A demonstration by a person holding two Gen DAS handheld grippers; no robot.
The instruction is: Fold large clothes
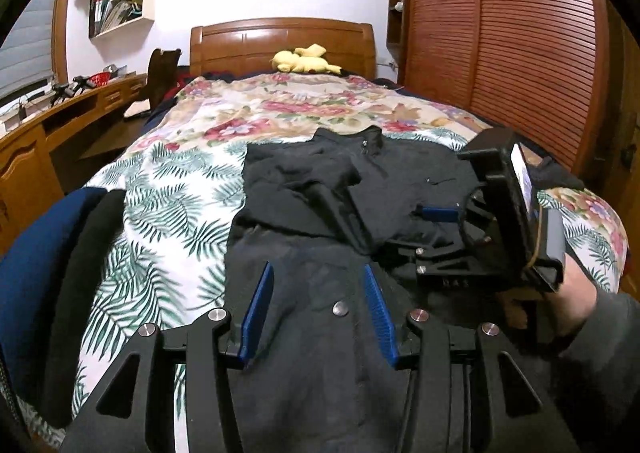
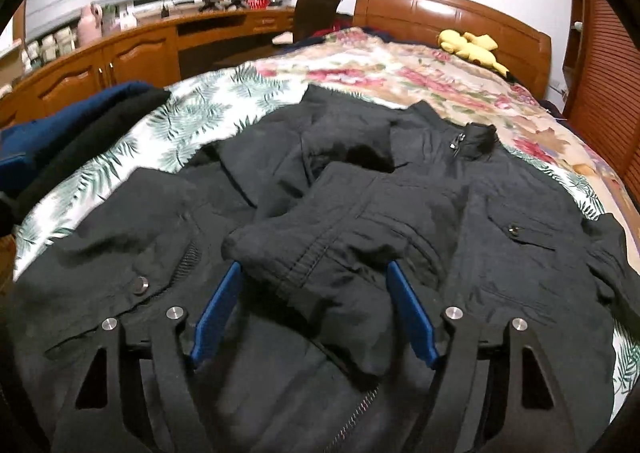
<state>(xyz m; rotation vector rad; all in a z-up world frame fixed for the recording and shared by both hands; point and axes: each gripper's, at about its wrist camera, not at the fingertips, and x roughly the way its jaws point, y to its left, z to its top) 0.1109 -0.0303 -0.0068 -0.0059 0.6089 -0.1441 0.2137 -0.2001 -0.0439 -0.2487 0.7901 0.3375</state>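
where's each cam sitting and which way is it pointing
Left wrist: sits on the left hand-held gripper, open over the black jacket, facing up the bed toward the headboard; the right hand-held gripper and the person's hand show at right.
Right wrist: sits on the right hand-held gripper, open over a folded sleeve, facing the headboard and desk.
Shared: jacket, floral bedspread, yellow plush toy, headboard.

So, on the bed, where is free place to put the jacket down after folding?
Free patches: the fern-print sheet between the black jacket and the dark blue pile; the floral quilt between the jacket collar and the yellow plush toy. Crowded: the near middle, covered by the jacket, with both grippers over it.
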